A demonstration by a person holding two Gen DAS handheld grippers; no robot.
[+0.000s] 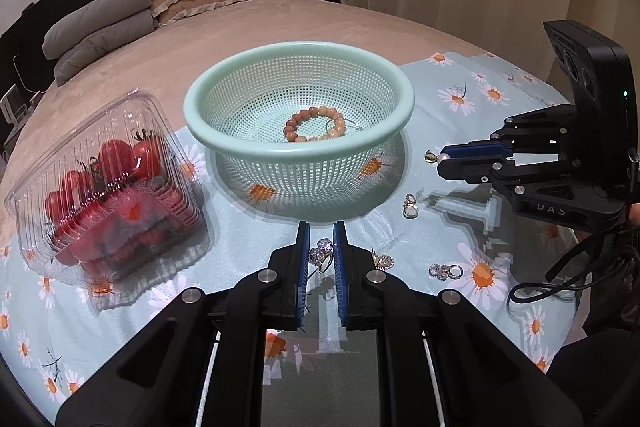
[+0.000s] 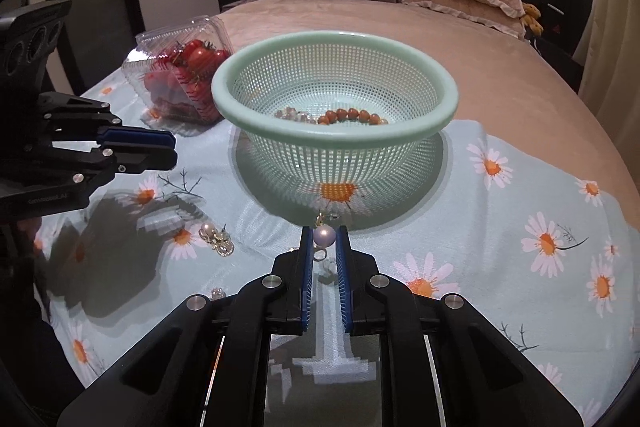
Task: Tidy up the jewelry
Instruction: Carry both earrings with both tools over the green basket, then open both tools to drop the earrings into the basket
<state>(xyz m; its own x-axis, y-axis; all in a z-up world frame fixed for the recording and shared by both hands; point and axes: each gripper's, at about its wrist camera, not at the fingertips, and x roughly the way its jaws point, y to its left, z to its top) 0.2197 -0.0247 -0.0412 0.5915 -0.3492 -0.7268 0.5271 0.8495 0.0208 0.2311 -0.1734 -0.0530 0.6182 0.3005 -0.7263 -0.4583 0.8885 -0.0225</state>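
Two tools grip jewelry in front of the green basket (image 1: 298,67): left tool (image 1: 321,247) clamps a crystal ring (image 1: 322,251), right tool (image 2: 324,241) clamps a pearl earring (image 2: 324,235) above the daisy cloth (image 2: 520,267).

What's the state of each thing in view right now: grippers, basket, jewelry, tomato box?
left gripper: shut on a crystal ring
right gripper: shut on a pearl earring
green basket: upright, on the floral cloth
bead bracelet: inside the basket
loose earrings: lying on the cloth, outside the basket
clear tomato box: lid closed, tomatoes inside
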